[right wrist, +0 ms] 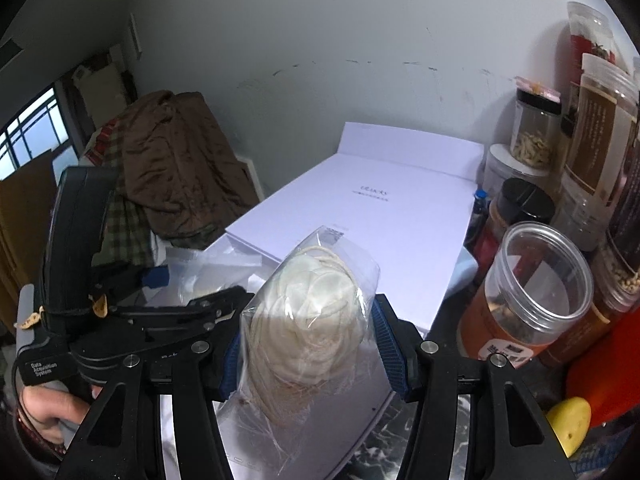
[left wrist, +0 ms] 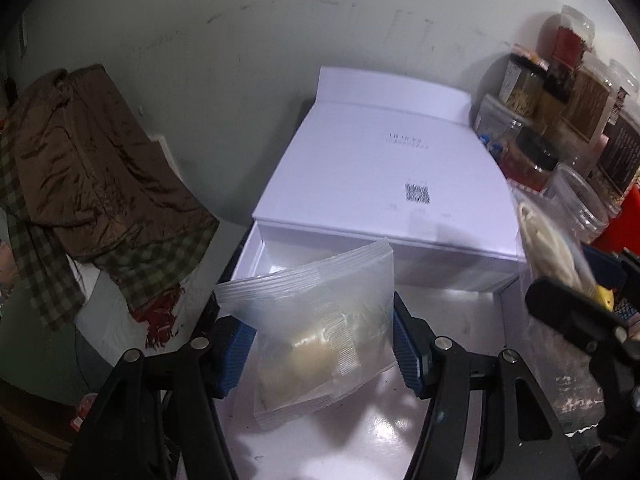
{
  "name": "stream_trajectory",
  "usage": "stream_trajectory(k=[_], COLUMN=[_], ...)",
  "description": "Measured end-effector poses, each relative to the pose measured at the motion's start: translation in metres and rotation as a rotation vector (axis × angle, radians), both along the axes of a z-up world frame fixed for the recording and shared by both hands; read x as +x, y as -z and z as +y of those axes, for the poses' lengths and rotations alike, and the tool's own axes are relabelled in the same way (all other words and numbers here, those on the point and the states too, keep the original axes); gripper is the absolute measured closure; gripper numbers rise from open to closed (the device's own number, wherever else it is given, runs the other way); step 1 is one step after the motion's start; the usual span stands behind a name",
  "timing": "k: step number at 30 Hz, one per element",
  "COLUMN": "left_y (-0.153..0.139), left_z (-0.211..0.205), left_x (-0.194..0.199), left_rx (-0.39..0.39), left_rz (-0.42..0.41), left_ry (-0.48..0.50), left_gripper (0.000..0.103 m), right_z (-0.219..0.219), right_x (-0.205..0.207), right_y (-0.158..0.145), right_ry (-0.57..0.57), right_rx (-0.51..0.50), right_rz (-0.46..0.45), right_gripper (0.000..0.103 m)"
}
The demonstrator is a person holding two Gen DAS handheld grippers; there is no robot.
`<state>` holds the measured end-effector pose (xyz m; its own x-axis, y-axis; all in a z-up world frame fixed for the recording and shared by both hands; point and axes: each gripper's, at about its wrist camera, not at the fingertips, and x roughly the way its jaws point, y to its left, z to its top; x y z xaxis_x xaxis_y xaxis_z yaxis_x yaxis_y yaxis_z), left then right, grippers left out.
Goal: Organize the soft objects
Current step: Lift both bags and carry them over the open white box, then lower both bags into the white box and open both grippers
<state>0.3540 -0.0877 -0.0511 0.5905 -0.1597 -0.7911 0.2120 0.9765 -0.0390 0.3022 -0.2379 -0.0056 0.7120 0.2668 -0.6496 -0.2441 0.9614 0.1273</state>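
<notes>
My left tool (left wrist: 320, 340) grips a frosted pouch (left wrist: 320, 320) near the white box's (left wrist: 384, 176) open drawer; my right tool (right wrist: 308, 340) grips a clear bag of cord (right wrist: 312, 316) over the tabletop.

A frosted plastic pouch (left wrist: 320, 320), a clear crinkly plastic bag (right wrist: 316, 316), a matt white cardboard box (left wrist: 384, 176), and a glossy tabletop (left wrist: 384, 432).
</notes>
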Motion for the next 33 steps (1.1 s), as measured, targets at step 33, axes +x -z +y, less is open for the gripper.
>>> stream_trajectory(k=[33], left_y=[-0.046], left_z=[0.004], left_x=[-0.027], left_rx=[0.031], left_rz=[-0.054], left_ry=[-0.033], left_gripper=[0.02], right_z=[0.007], right_x=[-0.014], right_y=[-0.024], right_ry=[0.048], right_rx=[-0.104], right_rz=[0.003], right_gripper=[0.029])
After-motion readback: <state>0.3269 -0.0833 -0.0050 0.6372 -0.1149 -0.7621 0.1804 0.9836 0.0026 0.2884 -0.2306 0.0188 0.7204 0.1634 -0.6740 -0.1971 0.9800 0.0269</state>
